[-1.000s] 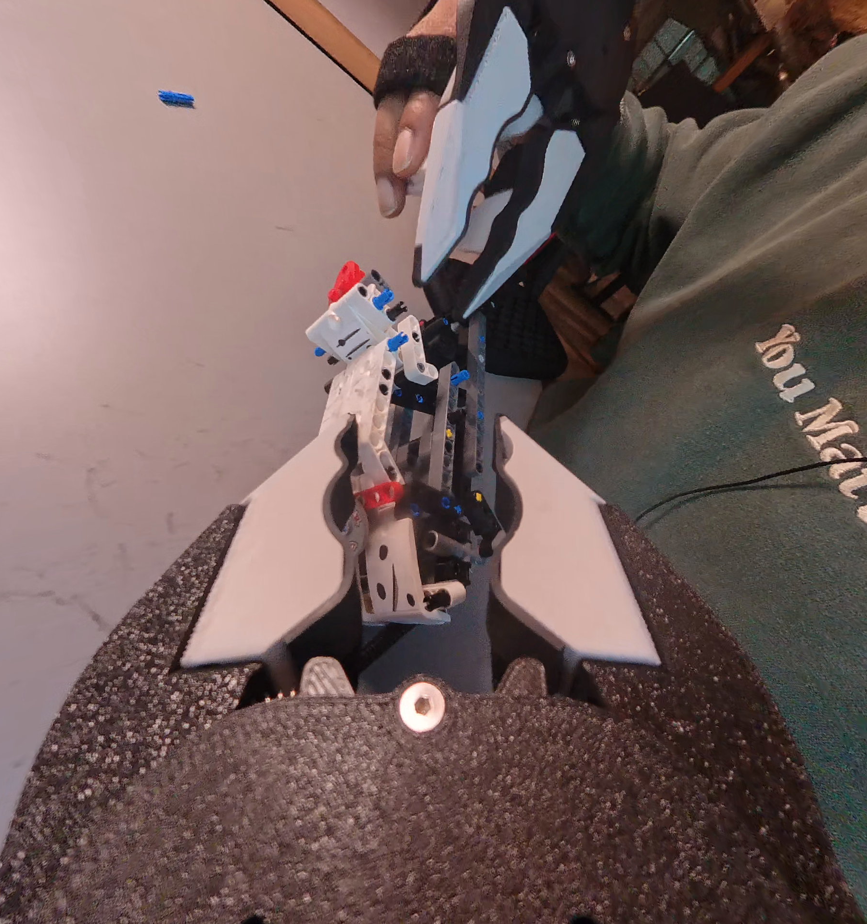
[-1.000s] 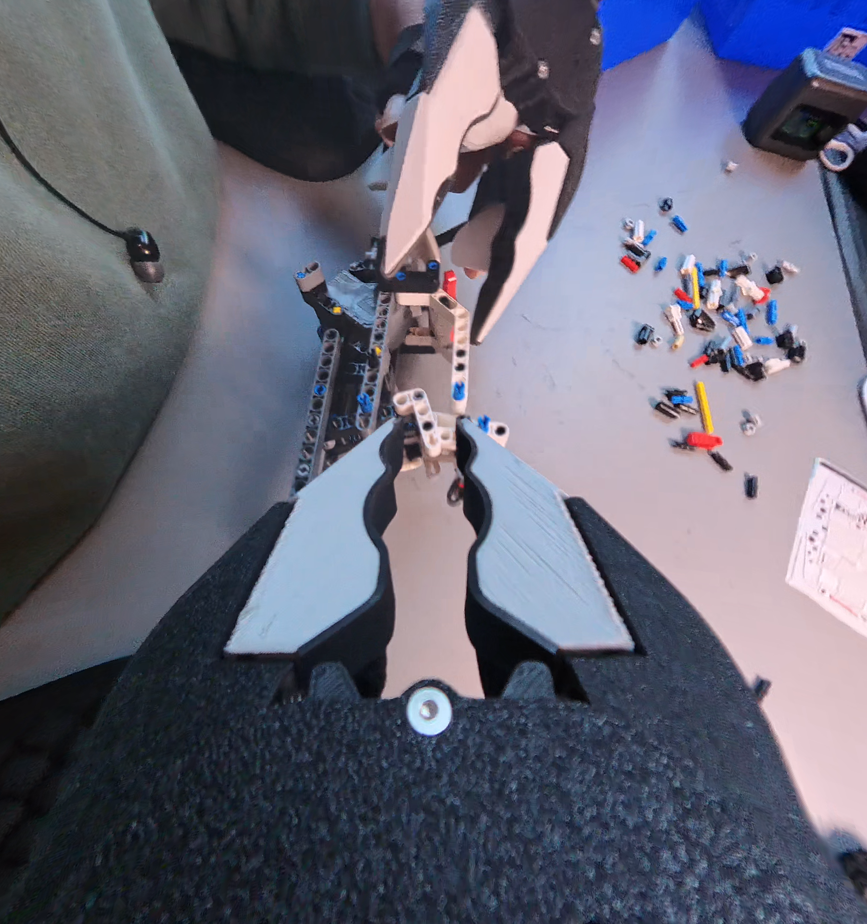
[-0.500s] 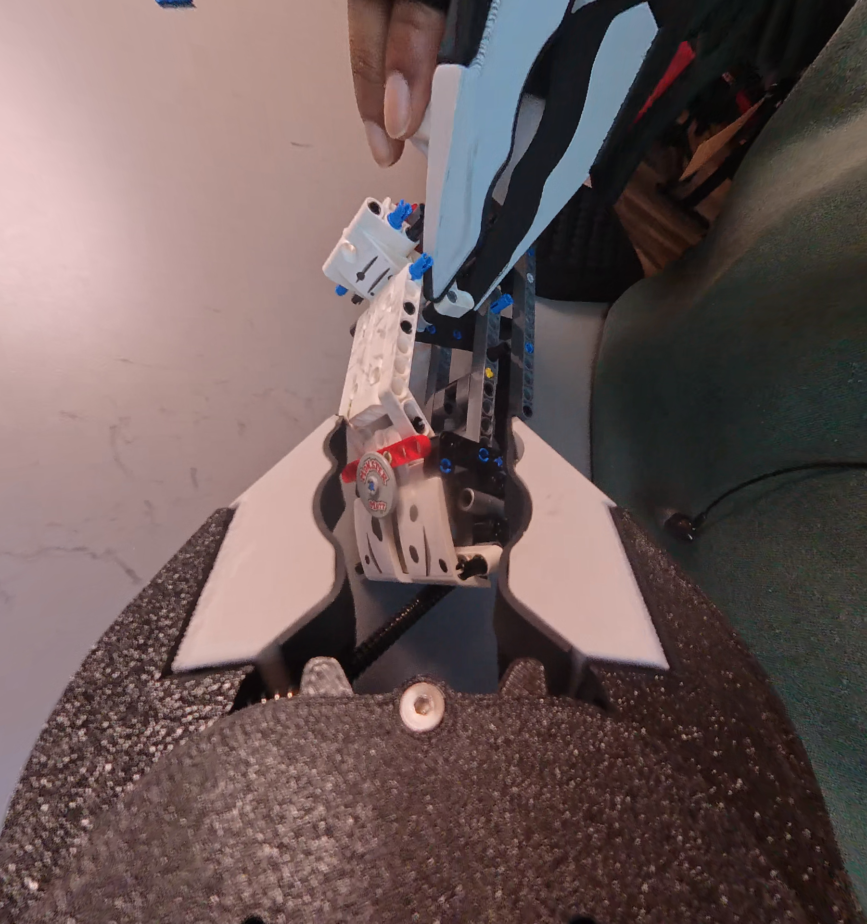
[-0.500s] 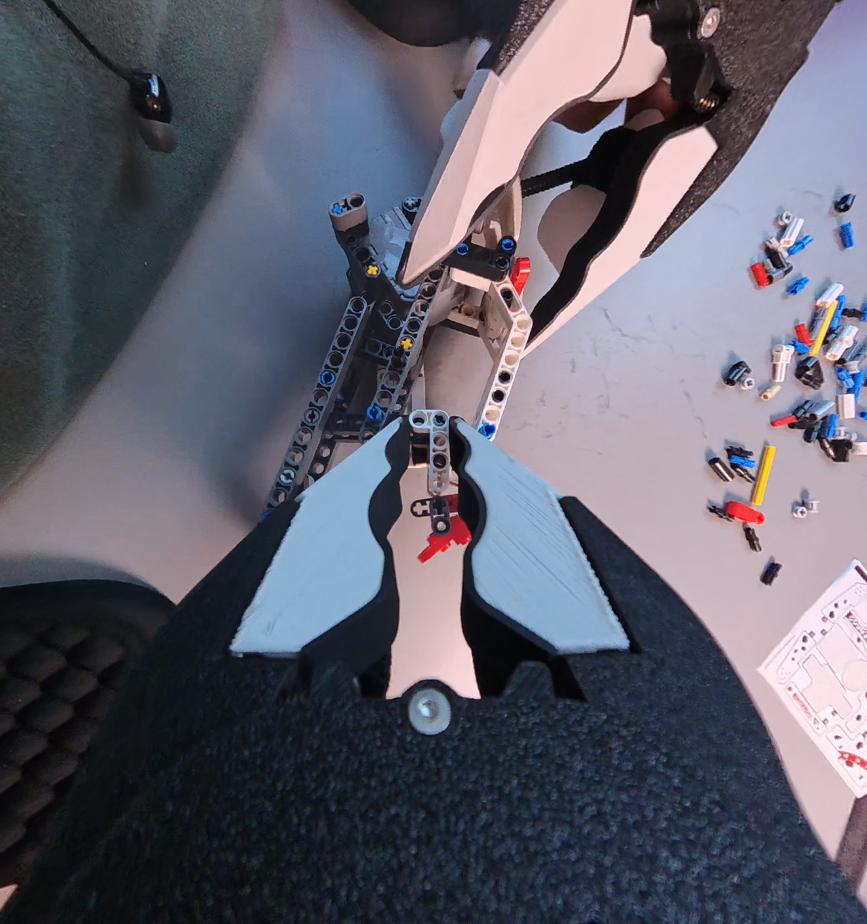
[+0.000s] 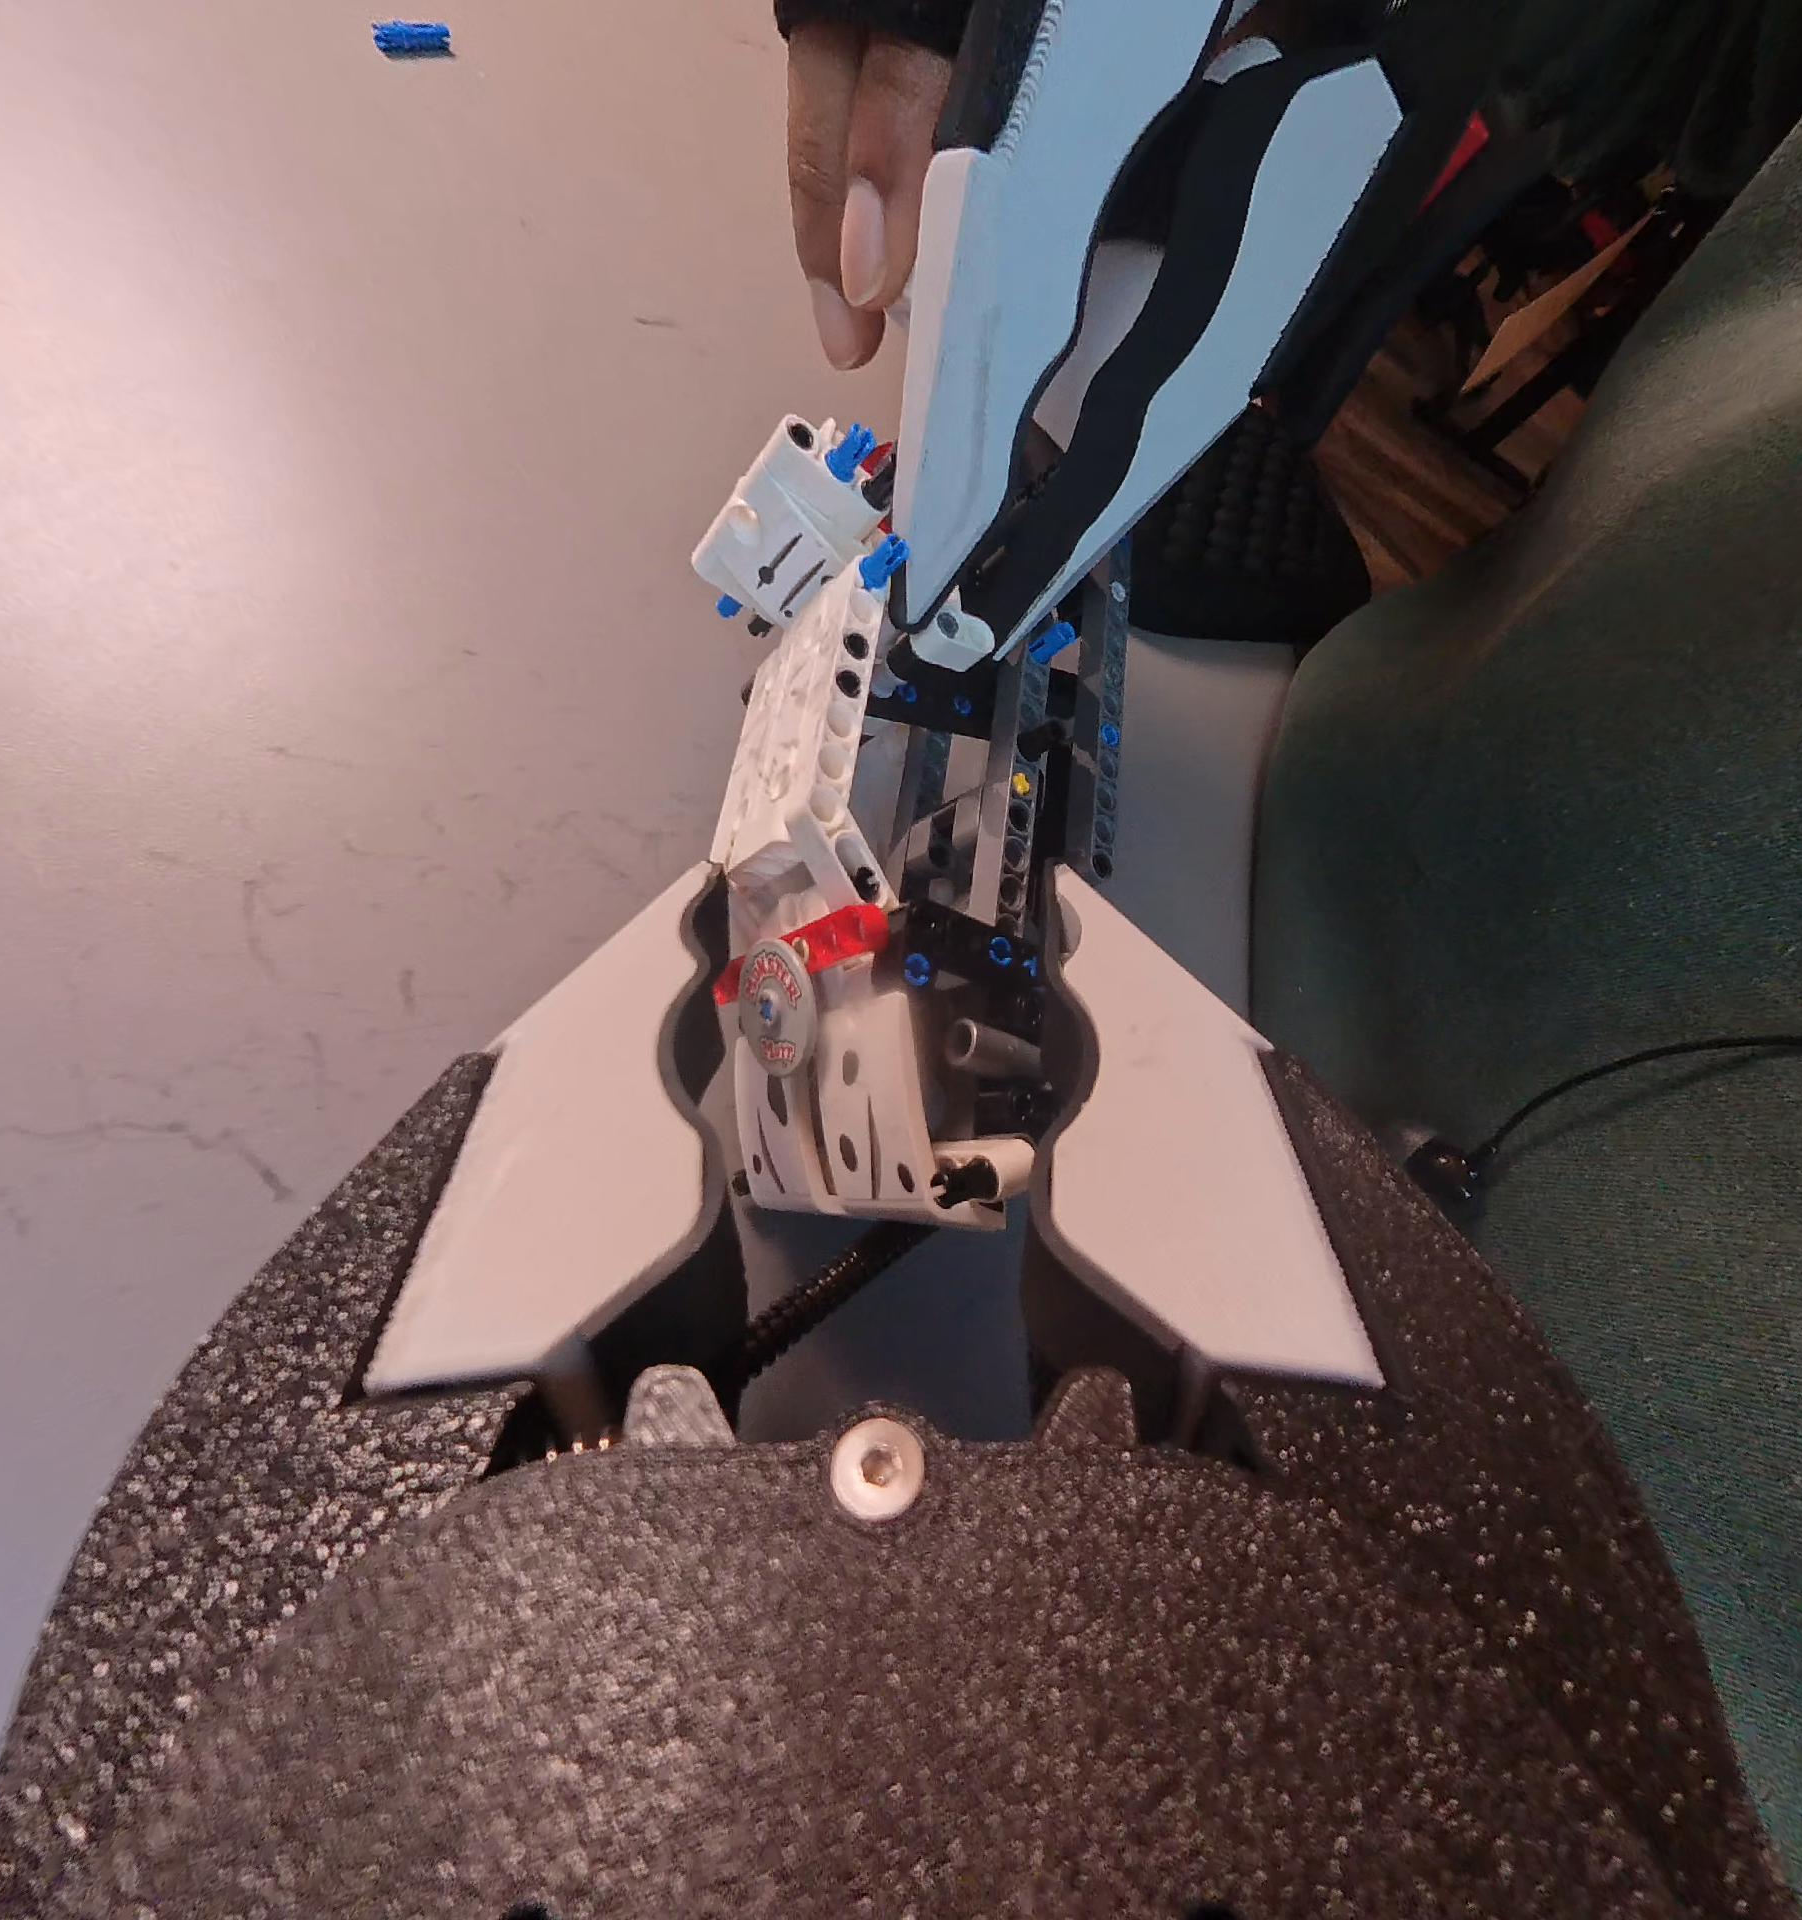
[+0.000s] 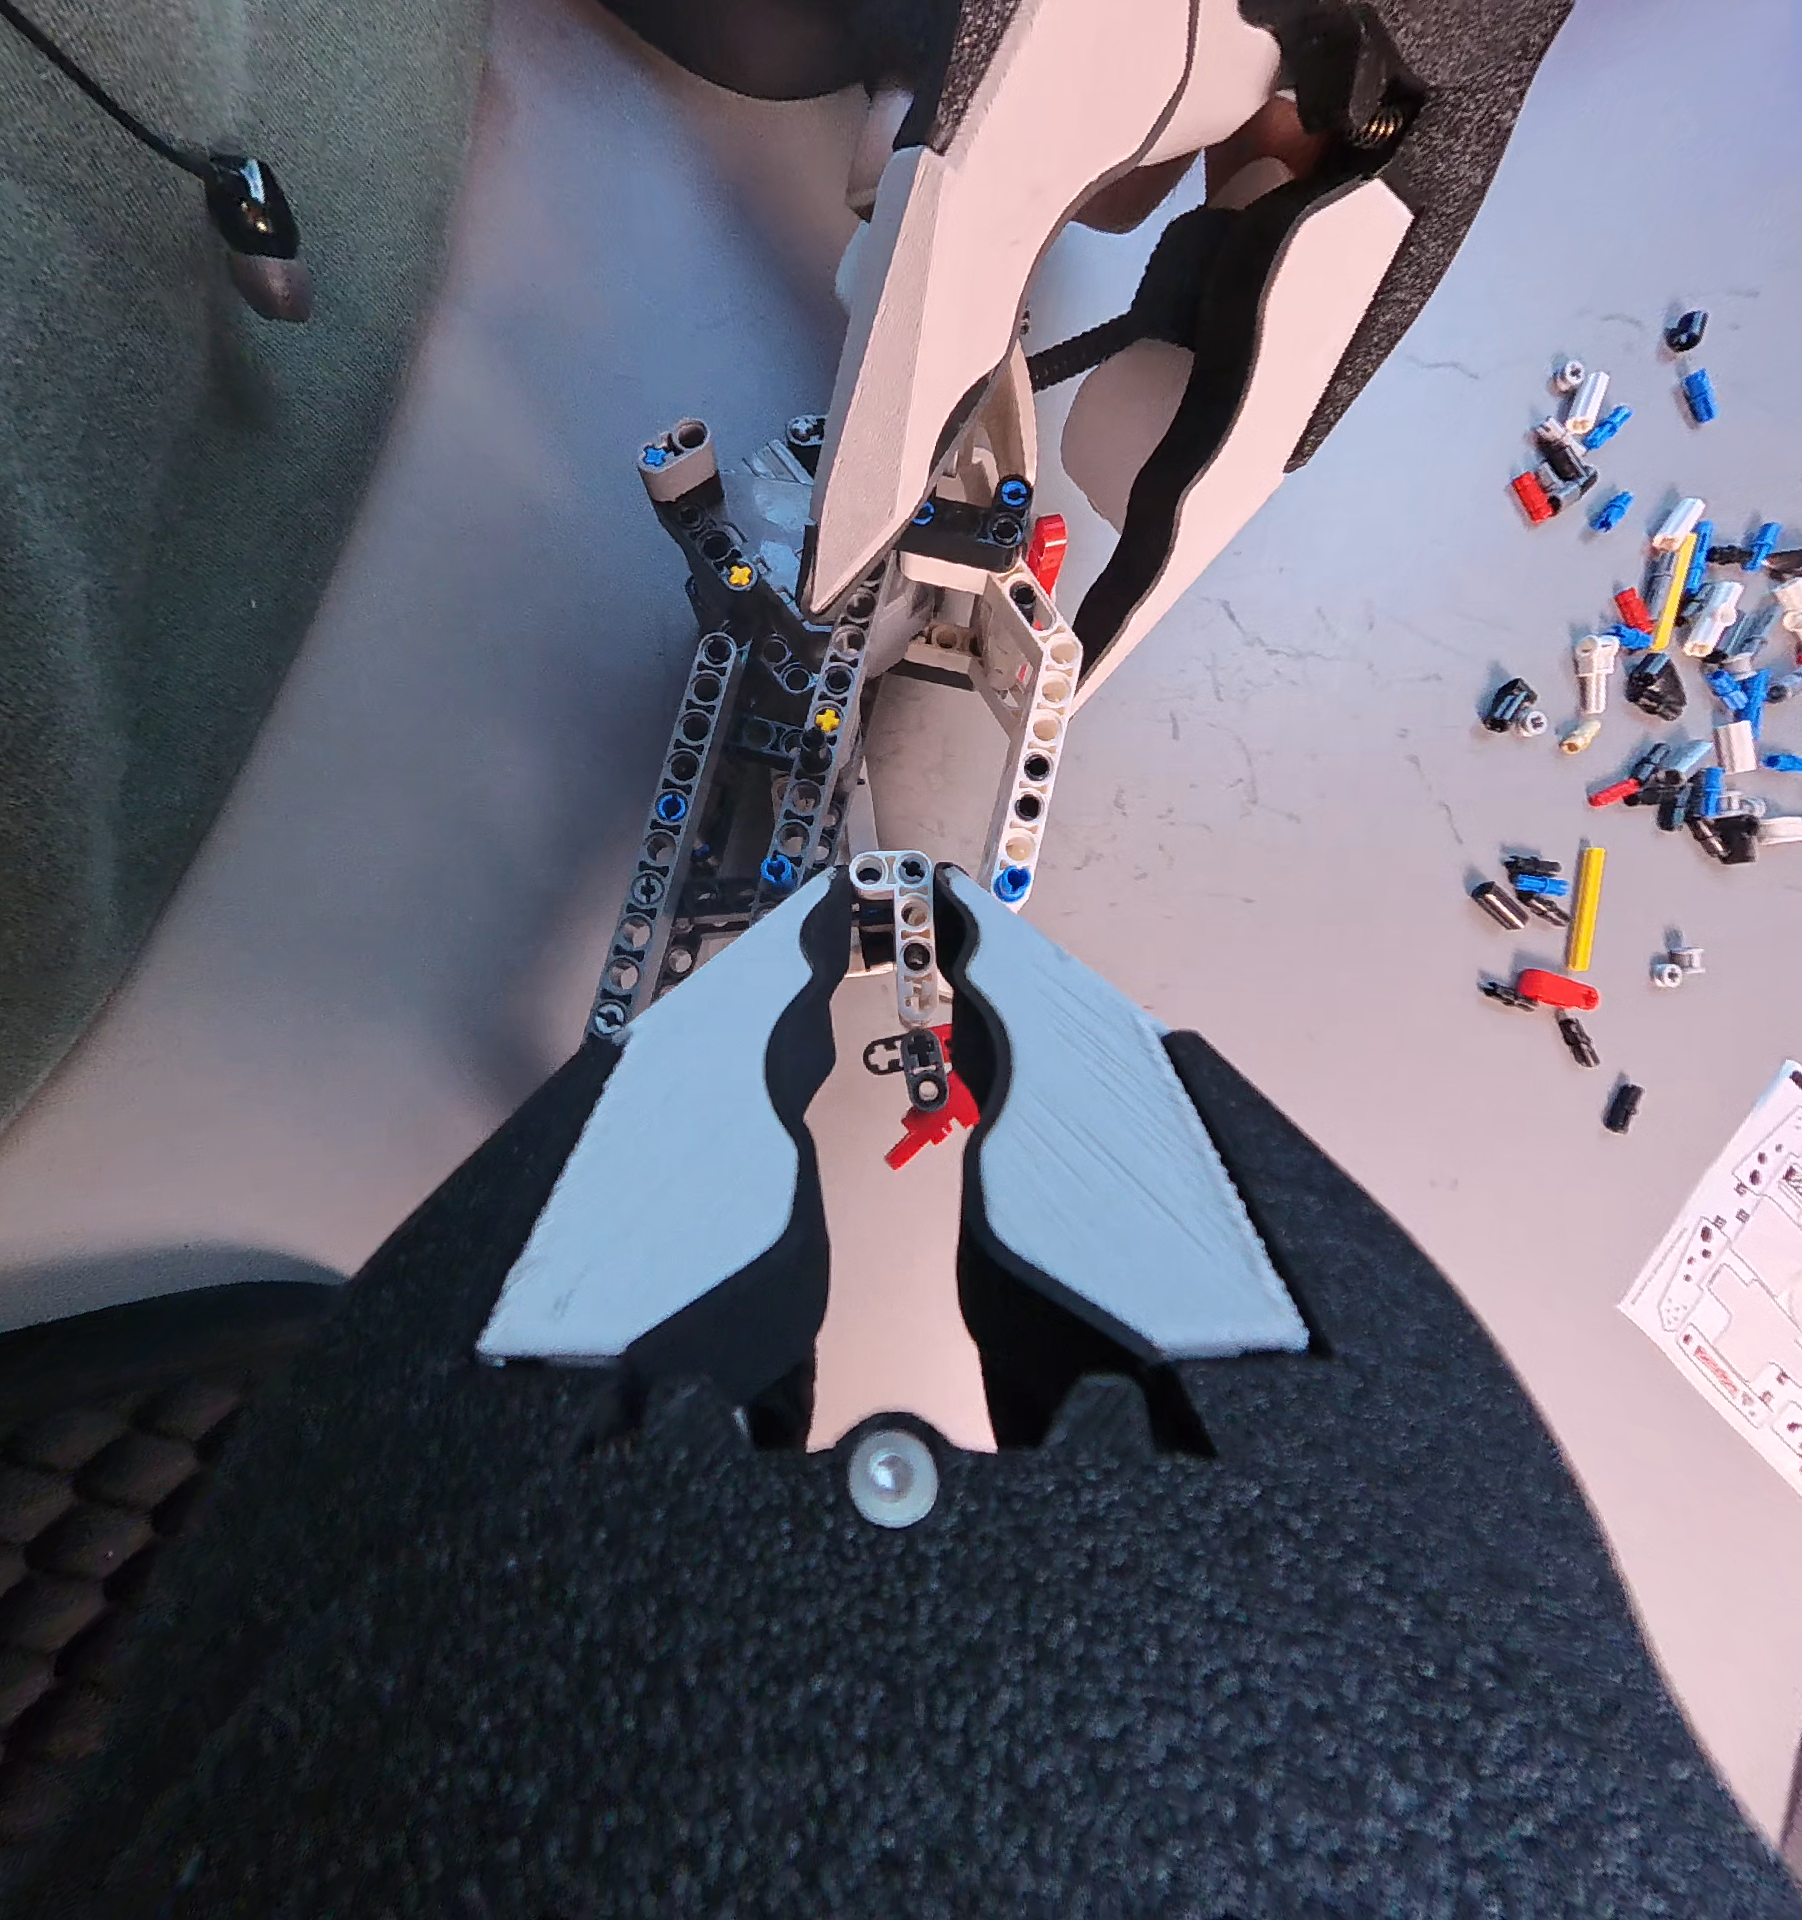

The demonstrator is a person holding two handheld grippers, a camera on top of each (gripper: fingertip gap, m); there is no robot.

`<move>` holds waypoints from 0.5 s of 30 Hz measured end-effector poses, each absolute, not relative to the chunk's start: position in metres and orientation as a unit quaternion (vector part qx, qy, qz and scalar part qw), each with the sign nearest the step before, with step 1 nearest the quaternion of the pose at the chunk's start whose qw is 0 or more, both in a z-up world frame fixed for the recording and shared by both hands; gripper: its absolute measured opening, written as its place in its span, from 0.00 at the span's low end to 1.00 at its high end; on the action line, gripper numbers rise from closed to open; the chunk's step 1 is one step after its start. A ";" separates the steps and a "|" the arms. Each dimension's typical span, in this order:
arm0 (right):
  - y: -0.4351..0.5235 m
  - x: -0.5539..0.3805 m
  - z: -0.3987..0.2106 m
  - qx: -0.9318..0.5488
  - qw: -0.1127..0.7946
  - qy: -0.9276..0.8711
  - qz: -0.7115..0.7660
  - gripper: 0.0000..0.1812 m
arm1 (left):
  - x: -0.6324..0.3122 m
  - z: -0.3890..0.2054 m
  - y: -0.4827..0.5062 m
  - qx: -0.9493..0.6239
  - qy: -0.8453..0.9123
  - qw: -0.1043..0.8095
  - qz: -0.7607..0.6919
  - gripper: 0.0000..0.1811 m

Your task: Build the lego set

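Left wrist view first: your left gripper (image 5: 881,1039) has its jaws spread part-way and clamped on the near end of the lego model (image 5: 876,883), the pads pressing the white curved panel on one side and the black beams on the other. The model runs away from you, white beams on the left, grey and black beams on the right, a white block with blue pins at its far end. Your right gripper (image 5: 954,623) comes down from the top of this view with its tips nearly together on a small white connector (image 5: 954,632) at the model's far part. A bare finger (image 5: 850,208) shows beside it. A lone blue pin (image 5: 411,37) lies on the table (image 5: 253,623), far left.

Right wrist view: your right gripper's jaws stand narrowly apart, pinching a white L-shaped beam (image 6: 907,925) between the tips. Just beyond sits the model, gripped at its far end by the left gripper. Loose lego pieces (image 6: 1697,665) lie scattered well to the right, with a sticker sheet (image 6: 1770,1299) nearer you.
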State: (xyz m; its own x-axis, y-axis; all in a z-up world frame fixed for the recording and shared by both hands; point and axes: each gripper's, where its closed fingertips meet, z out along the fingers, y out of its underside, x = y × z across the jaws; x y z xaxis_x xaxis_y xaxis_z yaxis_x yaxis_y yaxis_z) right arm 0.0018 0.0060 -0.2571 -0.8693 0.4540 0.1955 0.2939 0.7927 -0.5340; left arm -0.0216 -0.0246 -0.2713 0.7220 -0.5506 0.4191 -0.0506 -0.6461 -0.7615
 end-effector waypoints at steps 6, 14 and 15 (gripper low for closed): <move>0.006 0.002 -0.257 -0.173 0.143 -0.942 0.250 0.08 | -0.022 -0.271 -0.024 -0.844 0.178 0.382 -0.330 0.33; 0.007 0.002 -0.258 -0.164 0.138 -0.946 0.242 0.08 | -0.022 -0.271 -0.024 -0.843 0.176 0.385 -0.332 0.32; 0.006 0.002 -0.258 -0.166 0.138 -0.946 0.243 0.08 | -0.022 -0.271 -0.024 -0.843 0.176 0.385 -0.332 0.32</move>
